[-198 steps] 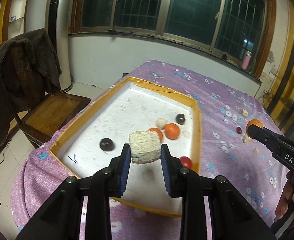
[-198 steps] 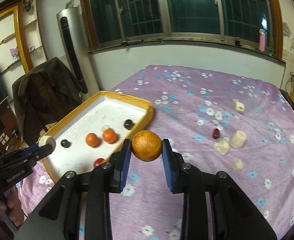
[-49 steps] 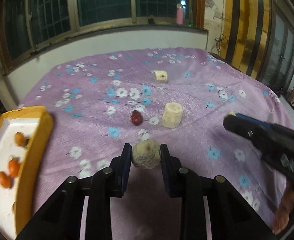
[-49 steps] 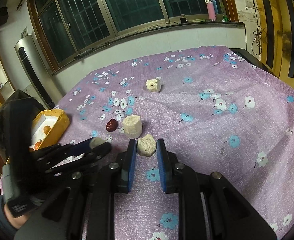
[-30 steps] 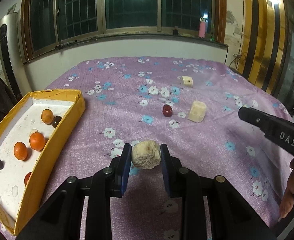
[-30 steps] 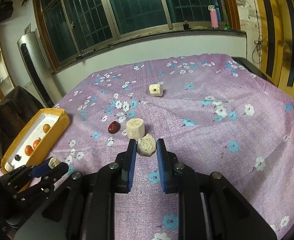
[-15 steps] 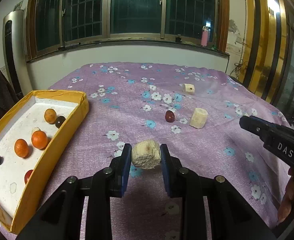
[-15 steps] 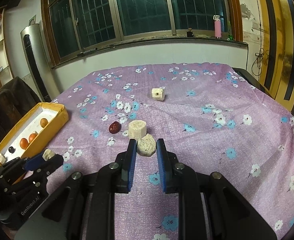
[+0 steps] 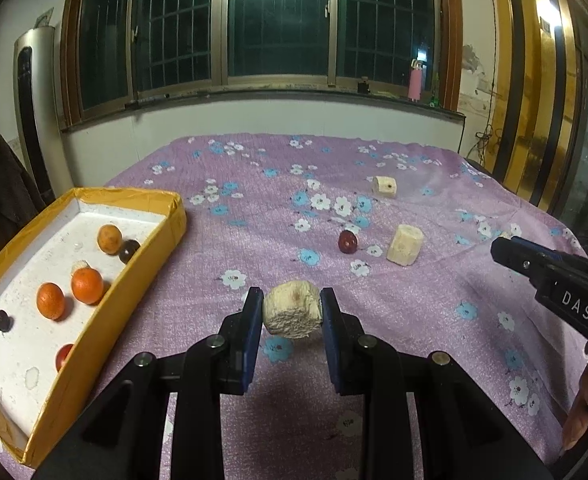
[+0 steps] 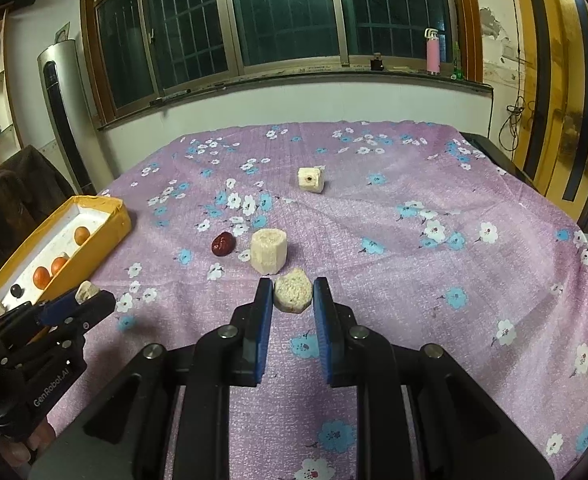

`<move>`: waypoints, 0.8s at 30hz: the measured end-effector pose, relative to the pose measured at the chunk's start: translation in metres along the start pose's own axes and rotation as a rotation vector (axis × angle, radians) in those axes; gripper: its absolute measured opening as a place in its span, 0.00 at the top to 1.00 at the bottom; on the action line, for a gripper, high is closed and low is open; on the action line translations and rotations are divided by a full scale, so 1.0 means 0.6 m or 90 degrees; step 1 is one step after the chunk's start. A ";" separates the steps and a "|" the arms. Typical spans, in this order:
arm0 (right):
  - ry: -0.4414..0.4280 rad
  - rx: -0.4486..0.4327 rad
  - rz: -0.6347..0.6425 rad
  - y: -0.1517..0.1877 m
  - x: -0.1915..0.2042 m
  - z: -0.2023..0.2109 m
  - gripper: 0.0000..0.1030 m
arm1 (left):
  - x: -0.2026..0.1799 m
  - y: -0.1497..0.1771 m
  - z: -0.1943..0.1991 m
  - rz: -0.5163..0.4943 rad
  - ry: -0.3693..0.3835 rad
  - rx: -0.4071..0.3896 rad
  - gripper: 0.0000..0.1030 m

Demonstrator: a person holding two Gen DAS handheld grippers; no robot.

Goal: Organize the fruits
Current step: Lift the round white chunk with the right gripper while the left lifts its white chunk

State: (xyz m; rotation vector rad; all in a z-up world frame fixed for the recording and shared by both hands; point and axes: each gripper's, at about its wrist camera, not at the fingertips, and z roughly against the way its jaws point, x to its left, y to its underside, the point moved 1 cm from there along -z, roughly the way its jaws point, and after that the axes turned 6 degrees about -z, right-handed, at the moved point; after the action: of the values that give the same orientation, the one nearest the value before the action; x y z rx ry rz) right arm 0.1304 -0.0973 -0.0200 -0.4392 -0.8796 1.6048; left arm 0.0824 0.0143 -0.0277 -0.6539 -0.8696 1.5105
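My left gripper (image 9: 291, 312) is shut on a pale rough fruit chunk (image 9: 291, 314), held above the purple flowered cloth (image 9: 414, 184). My right gripper (image 10: 292, 294) is shut on a smaller pale chunk (image 10: 292, 290), also held above the cloth. The yellow tray (image 9: 145, 256) lies at the left with several oranges (image 9: 87, 285) and dark fruits (image 9: 129, 251) in it. On the cloth lie a red date (image 9: 347, 241), a pale cylinder chunk (image 9: 404, 245) and a far pale chunk (image 9: 384, 186). The left gripper shows at the lower left of the right wrist view (image 10: 83, 296).
A chair with a dark coat (image 10: 9, 196) stands left of the table. A tall floor air conditioner (image 10: 63, 120) and a window wall are behind. A pink bottle (image 10: 433, 56) stands on the sill. The right gripper's body (image 9: 554, 284) reaches in at the right.
Both grippers have risen and drawn back slightly with their chunks held. The tray has come further into the left wrist view.
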 end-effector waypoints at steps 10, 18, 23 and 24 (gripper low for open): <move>0.019 -0.042 -0.010 -0.014 -0.007 0.017 0.79 | -0.003 -0.004 0.016 -0.013 -0.055 -0.037 0.73; 0.018 -0.048 -0.011 -0.017 -0.007 0.019 0.79 | -0.003 -0.009 0.015 -0.009 -0.053 -0.012 0.73; 0.024 -0.054 0.000 -0.018 -0.003 0.020 0.79 | 0.034 -0.010 0.051 0.009 -0.032 0.024 0.73; 0.025 -0.054 0.002 -0.018 -0.002 0.019 0.79 | 0.049 -0.007 0.063 0.007 -0.037 0.033 0.73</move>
State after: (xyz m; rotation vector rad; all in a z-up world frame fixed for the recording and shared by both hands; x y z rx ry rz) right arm 0.1297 -0.1015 -0.0047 -0.5296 -0.9198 1.5612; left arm 0.0502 0.0379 -0.0007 -0.5796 -0.8694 1.5639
